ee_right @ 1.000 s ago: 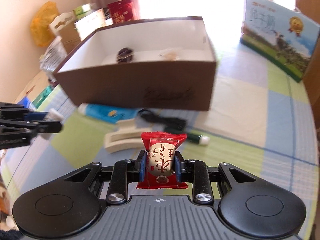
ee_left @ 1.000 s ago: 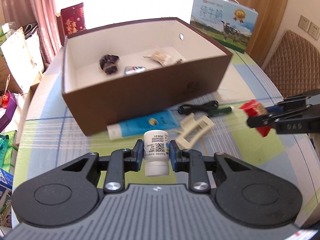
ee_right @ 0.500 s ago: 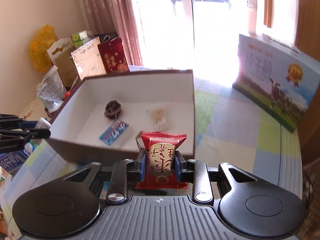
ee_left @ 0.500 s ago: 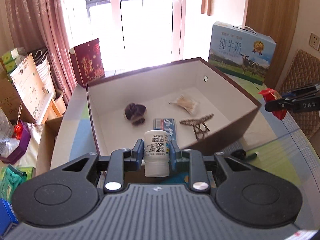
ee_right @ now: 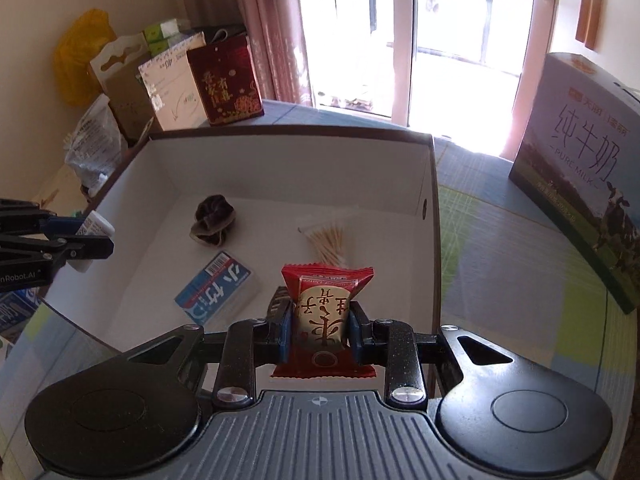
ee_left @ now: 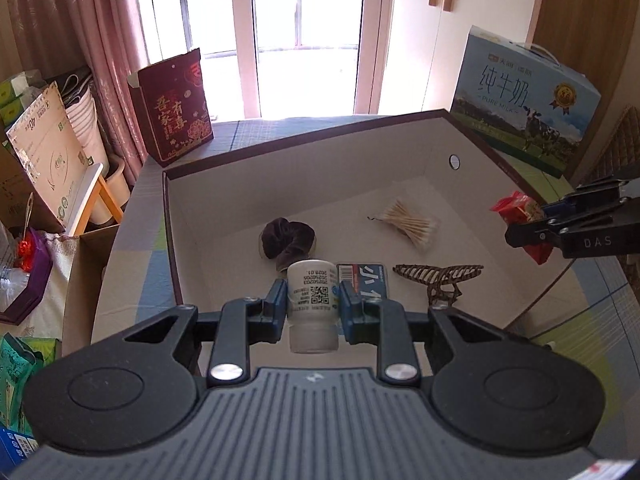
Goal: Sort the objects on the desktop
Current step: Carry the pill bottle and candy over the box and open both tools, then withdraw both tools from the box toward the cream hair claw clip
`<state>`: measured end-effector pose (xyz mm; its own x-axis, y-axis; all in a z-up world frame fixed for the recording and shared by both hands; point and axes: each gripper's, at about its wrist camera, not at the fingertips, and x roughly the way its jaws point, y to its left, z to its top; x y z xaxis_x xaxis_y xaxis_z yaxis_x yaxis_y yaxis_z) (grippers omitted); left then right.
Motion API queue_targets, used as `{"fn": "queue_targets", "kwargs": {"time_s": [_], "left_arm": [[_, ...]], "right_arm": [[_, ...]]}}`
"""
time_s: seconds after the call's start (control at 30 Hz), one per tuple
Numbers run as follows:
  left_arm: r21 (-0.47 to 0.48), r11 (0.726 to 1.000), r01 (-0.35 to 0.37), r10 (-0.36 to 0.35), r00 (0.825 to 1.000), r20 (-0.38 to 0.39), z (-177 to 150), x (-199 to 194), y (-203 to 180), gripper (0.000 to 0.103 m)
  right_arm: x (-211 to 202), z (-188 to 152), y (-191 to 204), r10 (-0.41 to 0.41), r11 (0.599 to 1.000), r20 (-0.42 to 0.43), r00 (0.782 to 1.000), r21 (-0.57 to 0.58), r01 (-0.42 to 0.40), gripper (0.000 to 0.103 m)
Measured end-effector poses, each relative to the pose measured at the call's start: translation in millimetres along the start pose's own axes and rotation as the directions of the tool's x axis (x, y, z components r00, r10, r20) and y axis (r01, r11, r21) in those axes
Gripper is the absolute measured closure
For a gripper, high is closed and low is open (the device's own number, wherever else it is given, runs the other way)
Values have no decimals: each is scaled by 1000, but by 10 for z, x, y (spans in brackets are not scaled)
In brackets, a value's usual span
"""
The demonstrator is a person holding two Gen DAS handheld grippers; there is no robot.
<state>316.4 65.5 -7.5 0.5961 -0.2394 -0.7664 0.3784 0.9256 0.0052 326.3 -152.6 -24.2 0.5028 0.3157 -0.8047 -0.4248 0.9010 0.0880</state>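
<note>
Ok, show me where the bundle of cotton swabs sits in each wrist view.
Left wrist view: the cotton swabs lie right of centre, on the box floor near the right wall.
Right wrist view: the cotton swabs lie at centre, just above the red snack packet.
Shared landmark: the dark scrunchie, left of the swabs.

Past my bench, with its checked cloth, a blue milk carton printed with a cow stands at the right. A dark red gift bag with gold lettering stands on the far edge. Behind it are pink curtains and a bright window; cardboard boxes crowd the left.
</note>
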Motion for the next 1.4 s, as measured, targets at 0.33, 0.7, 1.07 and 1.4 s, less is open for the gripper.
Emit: {"fn": "queue_targets", "kwargs": {"time_s": [0.33,0.7,1.07,1.4], "left_arm": [[73,997,-20,32,985,-171,-11,545,11,81],[140,989,-41,87,936,-340,-180,912,-27,81],[138,990,-21,72,925,-373,-162,947,-37,76],[54,998,33,-7,905,-425,-117,1002,-53,35]], "right_arm": [[407,-22,14,-48,993,-112,993,-112,36,78],[667,-13,71,-48,986,-246,968,-166,7,78],[713,-24,68,-21,990,-279,960,-139,-18,78],[655,-31,101,73,994,-272,959,-56,-91,34]]}}
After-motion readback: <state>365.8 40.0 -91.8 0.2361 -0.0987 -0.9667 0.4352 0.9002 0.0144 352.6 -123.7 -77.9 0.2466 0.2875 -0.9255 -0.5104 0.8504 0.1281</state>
